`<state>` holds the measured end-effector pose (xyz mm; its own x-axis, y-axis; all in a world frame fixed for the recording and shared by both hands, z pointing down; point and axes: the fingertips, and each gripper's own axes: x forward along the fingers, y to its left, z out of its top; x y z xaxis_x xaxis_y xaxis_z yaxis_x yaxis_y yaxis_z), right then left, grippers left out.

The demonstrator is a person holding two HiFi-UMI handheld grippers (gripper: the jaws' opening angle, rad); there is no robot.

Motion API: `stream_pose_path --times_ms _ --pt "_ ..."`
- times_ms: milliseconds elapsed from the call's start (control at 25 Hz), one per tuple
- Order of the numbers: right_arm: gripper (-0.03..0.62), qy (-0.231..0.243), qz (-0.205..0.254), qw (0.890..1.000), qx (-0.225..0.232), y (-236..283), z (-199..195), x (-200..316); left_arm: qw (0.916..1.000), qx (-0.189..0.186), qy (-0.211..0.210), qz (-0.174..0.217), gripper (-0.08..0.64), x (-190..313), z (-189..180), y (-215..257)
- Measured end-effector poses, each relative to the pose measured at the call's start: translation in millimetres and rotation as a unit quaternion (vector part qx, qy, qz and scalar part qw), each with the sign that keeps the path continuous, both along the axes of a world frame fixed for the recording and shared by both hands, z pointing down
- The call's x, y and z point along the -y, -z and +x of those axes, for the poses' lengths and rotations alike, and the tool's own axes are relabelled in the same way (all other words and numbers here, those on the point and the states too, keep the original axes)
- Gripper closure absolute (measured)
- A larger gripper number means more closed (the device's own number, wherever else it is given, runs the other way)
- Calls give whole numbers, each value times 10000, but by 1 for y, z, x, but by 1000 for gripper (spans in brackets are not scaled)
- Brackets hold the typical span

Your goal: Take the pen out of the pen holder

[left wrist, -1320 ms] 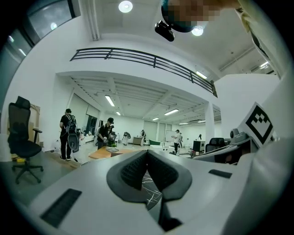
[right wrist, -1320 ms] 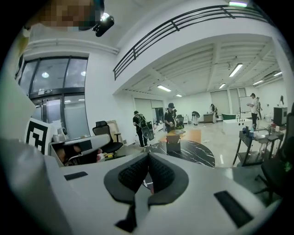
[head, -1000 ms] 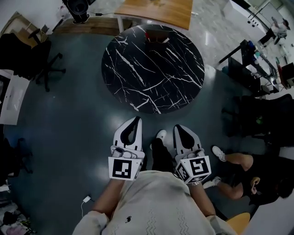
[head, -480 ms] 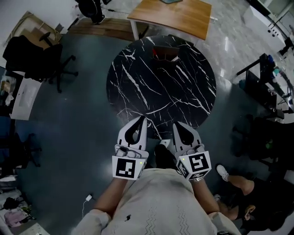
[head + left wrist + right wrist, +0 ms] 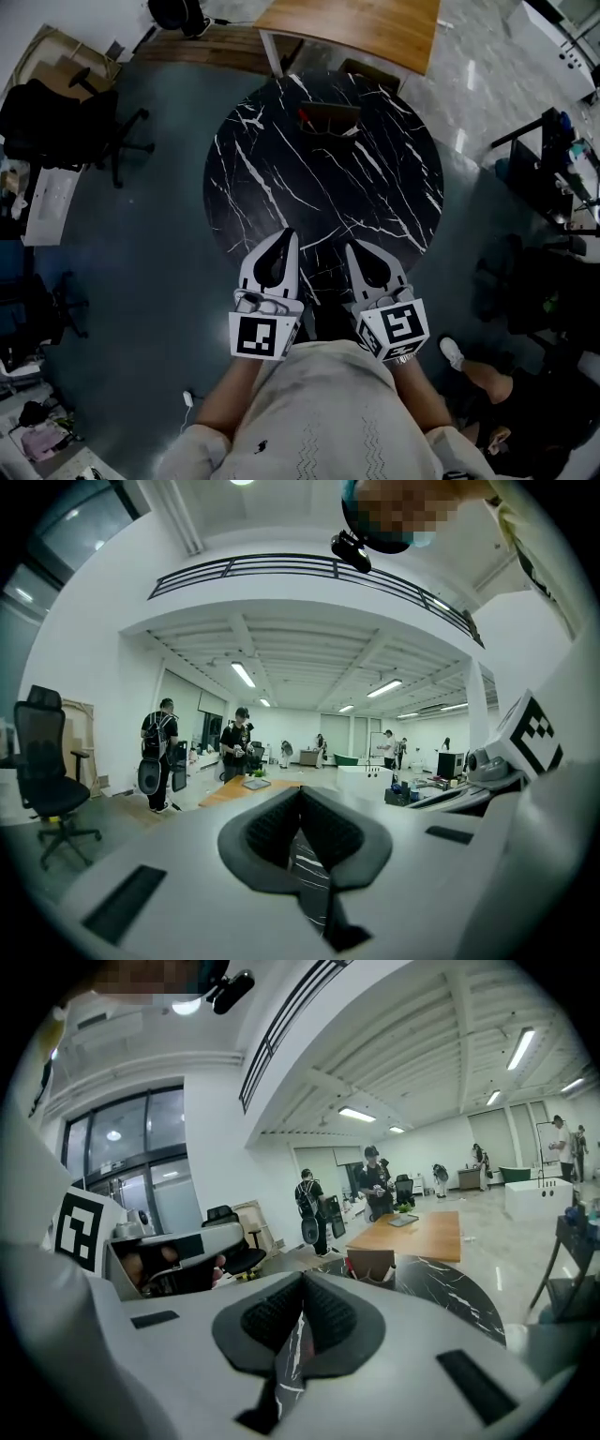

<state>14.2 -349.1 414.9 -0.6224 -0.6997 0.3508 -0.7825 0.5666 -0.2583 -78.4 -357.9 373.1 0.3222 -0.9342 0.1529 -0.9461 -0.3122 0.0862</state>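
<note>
A dark brown pen holder stands at the far side of the round black marble table, with a red pen showing at its left end. The holder also appears in the right gripper view, beyond the jaws. My left gripper and right gripper are side by side over the table's near edge, well short of the holder. Both are shut, tips meeting with nothing between them. In the left gripper view the gripper points level across the room; the right gripper points toward the holder.
A wooden table stands just behind the marble one. Black office chairs are at the left and a dark desk at the right. A seated person's legs show at the lower right. Several people stand far off.
The view and both grippers have advanced toward the marble table; the gripper tips now reach over its near edge. Both stay shut.
</note>
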Motion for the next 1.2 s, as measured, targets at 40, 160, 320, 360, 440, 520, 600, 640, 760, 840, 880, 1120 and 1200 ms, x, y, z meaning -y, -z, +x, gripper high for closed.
stream_pose_path --times_ms 40,160,320,360,440,520,600,640,760,840,880,1120,1200 --pt "574 -20 -27 10000 -51 -5 0 6 9999 -81 -42 -55 549 12 -1 -7" --pt "574 -187 -150 9995 -202 -18 1 20 9991 -172 -230 -324 548 50 -9 -35" --pt "574 -723 -469 9956 -368 -33 10 36 9979 -22 -460 -463 548 108 -17 -68" --pt "574 -831 -548 9942 -400 -38 11 40 9976 -10 -478 -503 548 124 -20 -75" --pt "574 -976 -680 9917 -489 -46 11 49 9973 -73 -399 -611 547 156 -27 -92" --pt "574 -1105 -776 9893 -550 -54 8 60 9963 -168 -312 -781 546 187 -34 -112" --pt "574 -1239 -838 9871 -571 -57 4 70 9938 -234 -403 -1013 522 217 -36 -136" --pt "574 -1293 -861 9862 -578 -58 1 73 9918 -283 -485 -1148 477 231 -35 -148" --pt "574 -1384 -932 9840 -627 -63 -7 80 9854 -520 -552 -1527 463 265 -37 -182" --pt "574 -1429 -1015 9822 -684 -69 -10 82 9822 -663 -484 -1692 463 286 -40 -201" --pt "574 -1446 -1065 9811 -715 -73 -10 82 9811 -690 -439 -1753 462 295 -40 -210" --pt "574 -1561 -1333 9752 -830 -89 -8 82 9779 -595 -250 -1990 462 323 -47 -247" --pt "574 -1650 -1361 9732 -849 -90 -5 85 9766 -699 -299 -2011 463 328 -44 -249"
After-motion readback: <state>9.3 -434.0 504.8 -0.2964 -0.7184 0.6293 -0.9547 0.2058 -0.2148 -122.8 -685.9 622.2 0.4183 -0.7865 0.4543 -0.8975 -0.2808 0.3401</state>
